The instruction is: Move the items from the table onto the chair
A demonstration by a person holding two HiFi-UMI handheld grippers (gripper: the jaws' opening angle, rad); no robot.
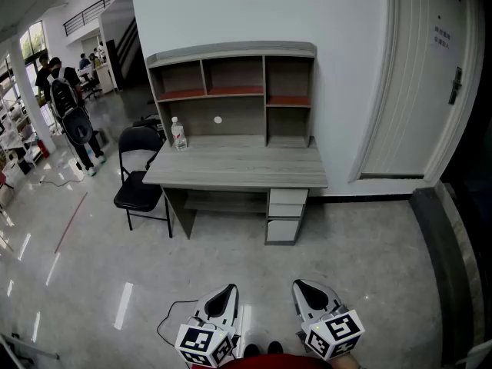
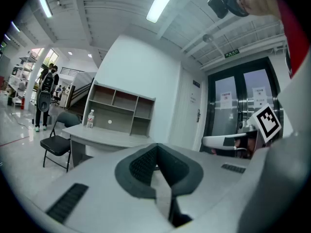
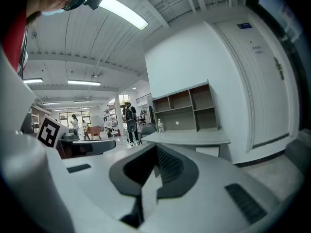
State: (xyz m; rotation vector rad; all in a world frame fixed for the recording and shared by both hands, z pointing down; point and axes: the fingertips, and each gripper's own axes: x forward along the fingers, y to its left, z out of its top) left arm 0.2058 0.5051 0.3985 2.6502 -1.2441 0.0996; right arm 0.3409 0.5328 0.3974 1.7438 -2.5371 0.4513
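A clear water bottle with a red label stands upright at the back left of the grey desk. A black folding chair stands just left of the desk. Both grippers hover low over the floor, well short of the desk: my left gripper and right gripper are each shut with nothing between the jaws. From the left gripper I see the bottle and chair far off. Beyond the right gripper, the bottle is small on the desk.
The desk carries a hutch of open shelves with a small white round spot on its back panel. A drawer unit sits under the desk's right end. A white door is at the right. People stand at the far left.
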